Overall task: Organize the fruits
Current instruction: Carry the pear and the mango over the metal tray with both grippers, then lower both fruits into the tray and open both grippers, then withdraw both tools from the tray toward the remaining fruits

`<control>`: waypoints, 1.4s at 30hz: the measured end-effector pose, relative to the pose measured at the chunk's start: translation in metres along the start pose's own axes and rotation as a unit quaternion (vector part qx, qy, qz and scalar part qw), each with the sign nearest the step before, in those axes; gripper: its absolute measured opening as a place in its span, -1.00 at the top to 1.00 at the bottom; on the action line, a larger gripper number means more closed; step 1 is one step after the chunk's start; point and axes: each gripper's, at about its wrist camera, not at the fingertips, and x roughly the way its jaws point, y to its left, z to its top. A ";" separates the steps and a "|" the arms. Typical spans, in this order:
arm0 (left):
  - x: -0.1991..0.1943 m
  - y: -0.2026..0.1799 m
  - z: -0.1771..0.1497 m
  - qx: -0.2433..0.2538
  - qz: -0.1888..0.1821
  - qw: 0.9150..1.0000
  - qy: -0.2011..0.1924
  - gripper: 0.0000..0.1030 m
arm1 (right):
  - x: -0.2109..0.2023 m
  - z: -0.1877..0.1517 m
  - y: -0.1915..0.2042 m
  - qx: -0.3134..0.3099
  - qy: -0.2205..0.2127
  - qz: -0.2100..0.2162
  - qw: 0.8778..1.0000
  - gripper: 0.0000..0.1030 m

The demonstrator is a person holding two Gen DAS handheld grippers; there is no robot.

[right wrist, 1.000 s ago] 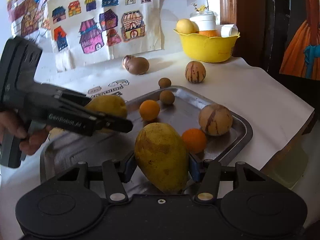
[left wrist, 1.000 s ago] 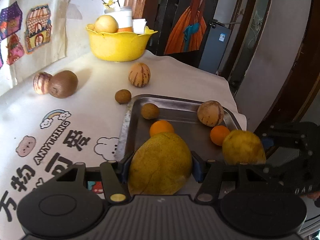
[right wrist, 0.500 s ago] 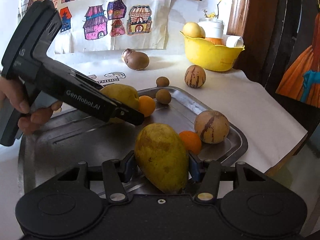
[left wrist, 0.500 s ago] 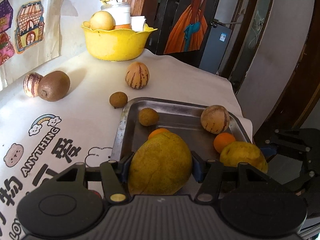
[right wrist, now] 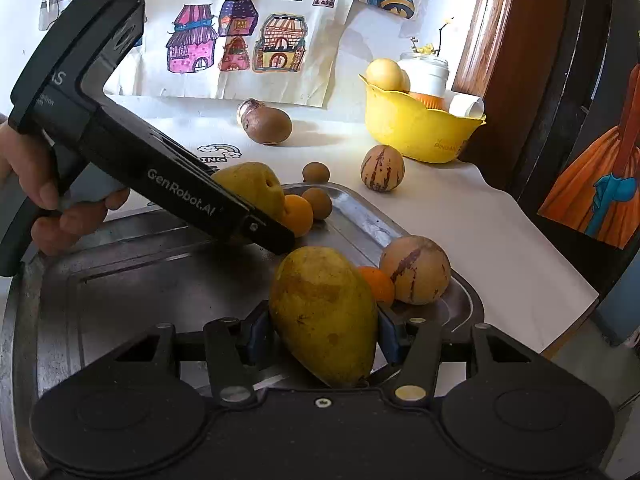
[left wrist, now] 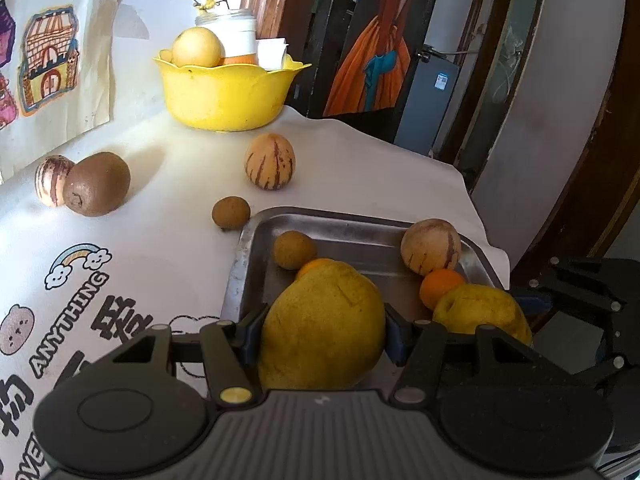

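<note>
Tablecloth (left wrist: pixel 360 168) under metal tray (left wrist: pixel 256 240), drawings (right wrist: pixel 240 32) behind

"ANYTHING" printed on tablecloth (left wrist: pixel 168 240); "GenRobot.AI" on left claw (right wrist: pixel 256 216) body.

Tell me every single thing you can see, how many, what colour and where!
Big yellow mangoes: two, one clamped in each gripper, over the tray.
Small round oranges: two, orange, in the tray.
Striped cream melon-like fruits: three; one in the tray, one on the cloth by the bowl, one behind the kiwi.
Small brown round fruits: two; one in the tray, one just outside it.
Brown fuzzy kiwi: one, on the cloth.
Shiny metal tray: one, silver, near the table's edge.
Yellow plastic bowl: one, at the back, holding fruit.
White jar: one, behind the bowl.
White printed tablecloth: one.
House drawings: on the wall.
Left gripper, right gripper: black.
Hand: one, holding the left gripper.
</note>
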 end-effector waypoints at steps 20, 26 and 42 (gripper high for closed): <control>-0.029 0.005 0.008 -0.020 0.005 1.000 -0.022 -0.56 | -0.025 0.003 0.009 0.021 -0.019 -0.007 1.000 -0.45; -0.061 0.009 -0.004 -0.041 0.035 0.997 -0.055 -0.99 | -0.054 0.003 0.026 0.042 -0.040 -0.018 0.998 -0.98; -0.133 0.027 -0.072 -0.031 0.086 0.996 -0.023 -0.99 | -0.101 -0.011 0.089 0.099 -0.012 -0.005 0.995 -0.99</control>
